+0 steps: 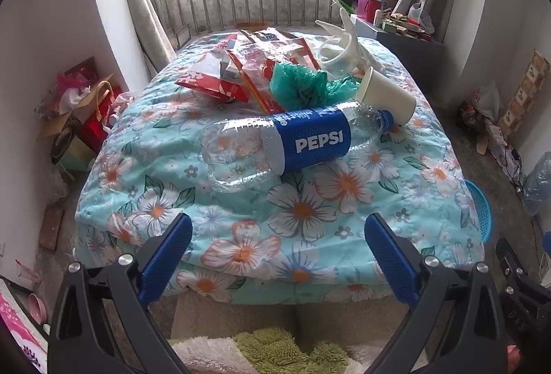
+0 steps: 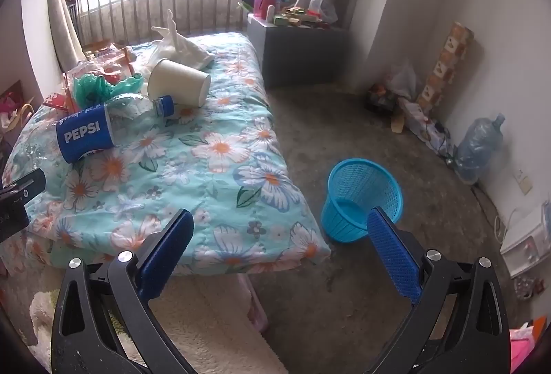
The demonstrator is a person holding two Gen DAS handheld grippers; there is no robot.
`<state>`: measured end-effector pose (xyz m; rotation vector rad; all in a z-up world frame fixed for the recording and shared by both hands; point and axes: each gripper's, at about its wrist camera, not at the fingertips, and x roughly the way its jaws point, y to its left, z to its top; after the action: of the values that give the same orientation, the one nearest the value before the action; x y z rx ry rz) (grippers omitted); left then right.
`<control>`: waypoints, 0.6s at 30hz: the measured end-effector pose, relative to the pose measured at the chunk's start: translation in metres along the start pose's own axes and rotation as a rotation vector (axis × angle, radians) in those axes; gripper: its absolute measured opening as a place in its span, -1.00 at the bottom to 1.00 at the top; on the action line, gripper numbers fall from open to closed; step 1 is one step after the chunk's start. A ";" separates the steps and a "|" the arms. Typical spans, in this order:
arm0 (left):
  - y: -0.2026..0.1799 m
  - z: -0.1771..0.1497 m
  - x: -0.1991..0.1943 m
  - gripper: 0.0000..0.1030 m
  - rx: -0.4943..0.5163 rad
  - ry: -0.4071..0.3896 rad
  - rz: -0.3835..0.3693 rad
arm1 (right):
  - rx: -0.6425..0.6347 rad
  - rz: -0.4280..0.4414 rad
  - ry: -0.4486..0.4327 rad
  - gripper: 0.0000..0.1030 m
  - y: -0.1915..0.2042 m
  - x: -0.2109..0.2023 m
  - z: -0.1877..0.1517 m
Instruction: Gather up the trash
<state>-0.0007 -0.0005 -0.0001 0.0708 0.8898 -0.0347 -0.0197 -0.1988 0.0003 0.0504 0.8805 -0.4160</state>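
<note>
Trash lies in a loose pile on the floral quilt (image 1: 303,212), toward its far half. Nearest item: an empty clear Pepsi bottle (image 1: 303,141) on its side, blue cap pointing right, base to the left. Its cap end touches a cream paper cup (image 1: 387,97), which is also tipped over, mouth facing far-left; nothing visible inside it. Just behind the bottle sits a crumpled green plastic bag (image 1: 299,86), and left of that a heap of red-and-clear wrappers (image 1: 237,71). Farther right, a clear plastic cup (image 1: 335,55) rests against a white plastic bag (image 1: 347,30); contents of that cup cannot be told.

On the carpet to the right of the quilt stands a blue mesh basket (image 2: 361,195), upright, slightly tilted in the fisheye. Its interior shows only its own blue bottom. It is well apart from the pile.

Left gripper (image 1: 278,233): jaws spread wide, blue pads over the near edge of the quilt, holding nothing, touching nothing; the bottle lies beyond the fingertips.

Right gripper (image 2: 280,229): jaws likewise wide, empty. Left pad sits over the quilt's near right corner; right pad overlaps the basket's near rim in view, though contact cannot be told.
</note>
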 end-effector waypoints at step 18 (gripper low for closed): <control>0.006 -0.001 0.005 0.91 -0.008 0.015 -0.009 | 0.001 0.002 -0.002 0.87 0.000 0.000 0.000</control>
<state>0.0014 0.0059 -0.0043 0.0599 0.9055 -0.0393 -0.0199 -0.1984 -0.0001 0.0515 0.8781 -0.4147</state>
